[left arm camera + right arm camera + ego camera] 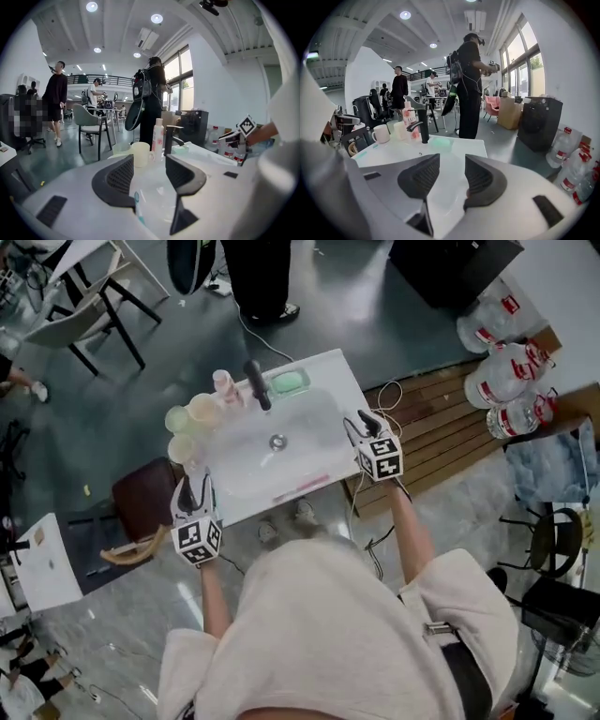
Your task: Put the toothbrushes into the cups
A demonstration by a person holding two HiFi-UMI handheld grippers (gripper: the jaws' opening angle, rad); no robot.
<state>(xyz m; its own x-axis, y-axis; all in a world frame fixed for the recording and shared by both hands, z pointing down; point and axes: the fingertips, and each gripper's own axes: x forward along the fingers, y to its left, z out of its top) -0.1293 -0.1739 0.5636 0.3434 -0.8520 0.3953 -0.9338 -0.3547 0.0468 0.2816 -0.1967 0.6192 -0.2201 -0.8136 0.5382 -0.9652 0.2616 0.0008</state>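
A teal toothbrush (137, 206) lies on the sink rim just below the left claw (146, 176), by its left jaw tip. A pink toothbrush (302, 487), blurred, lies along the front rim to that claw's right. The cups (192, 418) cluster at the left edge of the sink (323, 371), straight ahead of the left claw, near but apart.

Both claws are open and hold nothing. The left one is over the front-left corner and the right claw (367, 420) is at the right edge. The bare basin lies between them.

A faucet (256, 383), bottle (225, 385) and soap (288, 382) line the far rim. Wooden slats (450, 427) lie on the floor outside the right claw.
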